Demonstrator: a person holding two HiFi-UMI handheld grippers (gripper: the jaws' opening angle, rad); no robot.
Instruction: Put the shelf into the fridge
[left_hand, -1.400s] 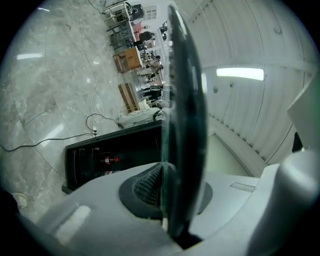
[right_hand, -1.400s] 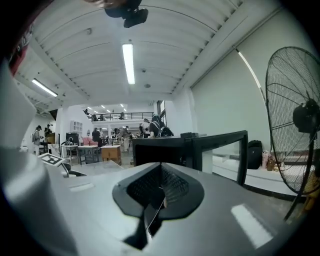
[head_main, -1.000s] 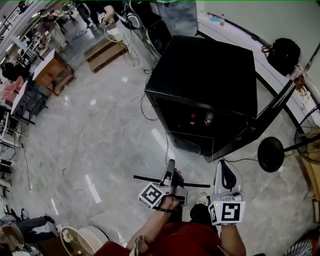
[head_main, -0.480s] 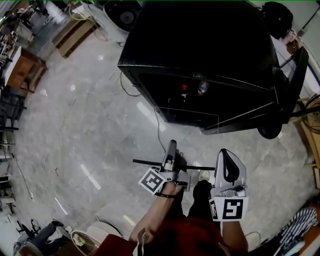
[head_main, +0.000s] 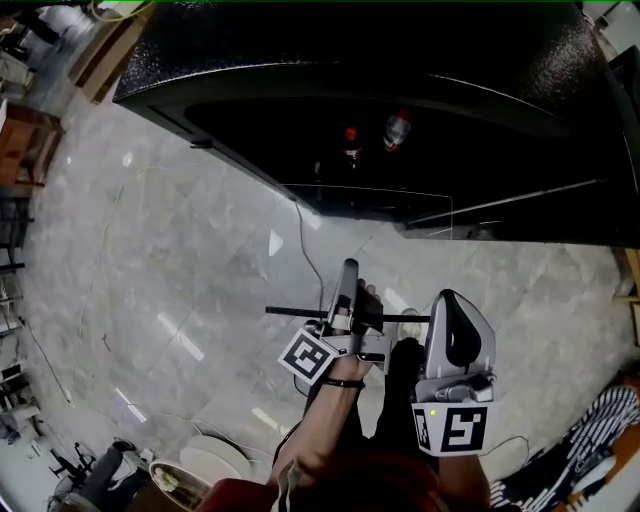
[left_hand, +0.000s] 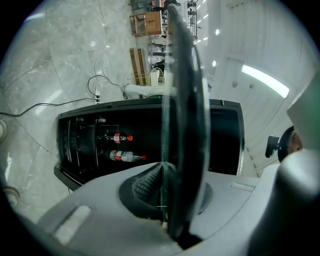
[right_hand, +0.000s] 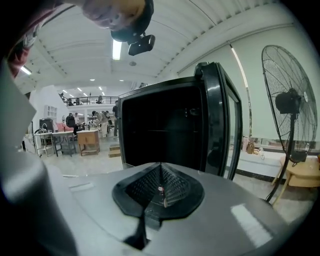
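The shelf (head_main: 290, 313) is a clear glass pane with a black front strip, and its faint outline reaches toward the fridge. My left gripper (head_main: 347, 270) is shut on it near the strip's middle. In the left gripper view the shelf (left_hand: 182, 100) stands edge-on between the closed jaws of the left gripper (left_hand: 161, 169). The black fridge (head_main: 400, 90) stands open ahead, with two bottles (head_main: 350, 135) inside. My right gripper (head_main: 452, 300) hangs beside the shelf's right end, shut and empty. In its own view the right gripper (right_hand: 161, 169) has its pads meeting, facing the fridge (right_hand: 165, 135).
The fridge door (right_hand: 220, 120) stands open on the right side. A standing fan (right_hand: 290, 105) and a low wooden stool are to the right. A cable (head_main: 305, 250) trails over the marble floor in front of the fridge. Wooden furniture (head_main: 25, 140) is far left.
The fridge has come much nearer and now fills the top of the head view. Both grippers and the shelf keep the same hold and spacing.
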